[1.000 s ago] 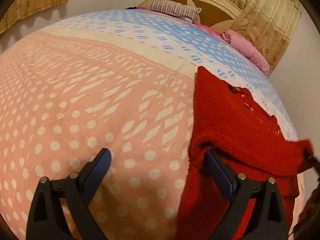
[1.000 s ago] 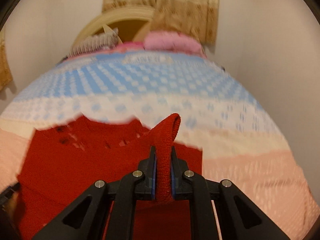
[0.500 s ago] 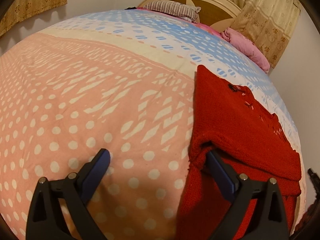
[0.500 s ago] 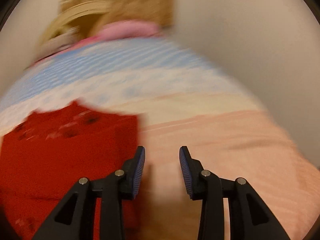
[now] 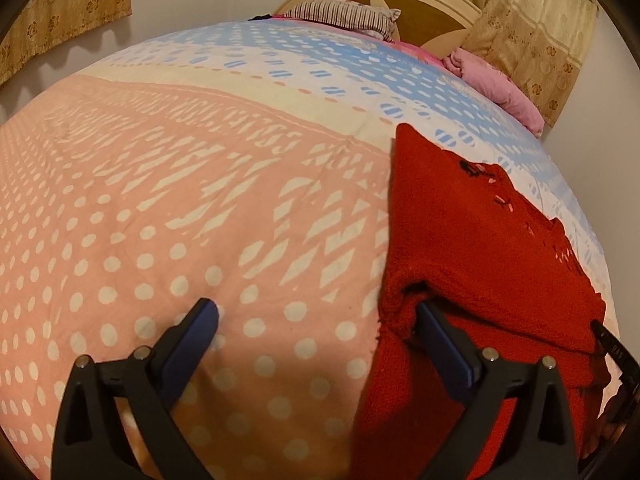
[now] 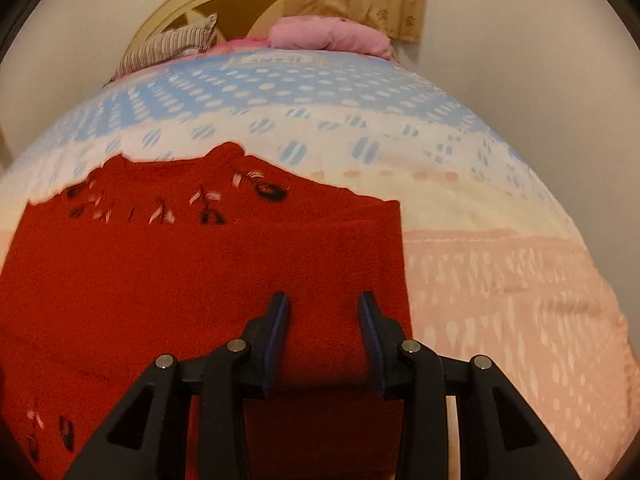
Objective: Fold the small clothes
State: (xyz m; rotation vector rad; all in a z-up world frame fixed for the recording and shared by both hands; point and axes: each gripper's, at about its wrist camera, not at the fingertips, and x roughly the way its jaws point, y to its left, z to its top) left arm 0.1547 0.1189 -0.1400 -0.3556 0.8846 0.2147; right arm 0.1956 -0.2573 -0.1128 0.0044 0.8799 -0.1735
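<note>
A red knitted sweater [image 5: 460, 220] lies on the bed at the right of the left wrist view, its near part folded over. My left gripper [image 5: 316, 308] is wide open: its right finger [image 5: 436, 328] is tucked under the sweater's folded edge and its left finger [image 5: 196, 328] rests on the cover. In the right wrist view the sweater [image 6: 180, 272] fills the left half, with a flap folded flat along its right edge. My right gripper [image 6: 324, 300] hovers low over that flap, open, with nothing pinched between the pads.
The patterned pink, cream and blue bed cover [image 5: 160, 200] spreads wide to the left of the sweater. A striped pillow [image 5: 344, 16] and a pink pillow [image 5: 496, 80] lie by the wooden headboard [image 5: 420, 4]. Curtains [image 5: 532, 20] hang behind. A wall runs close along the bed's right side.
The right gripper let go of the red flap it was pinching, opened, and sank lower over the sweater. The flap now lies flat. The left gripper has not moved.
</note>
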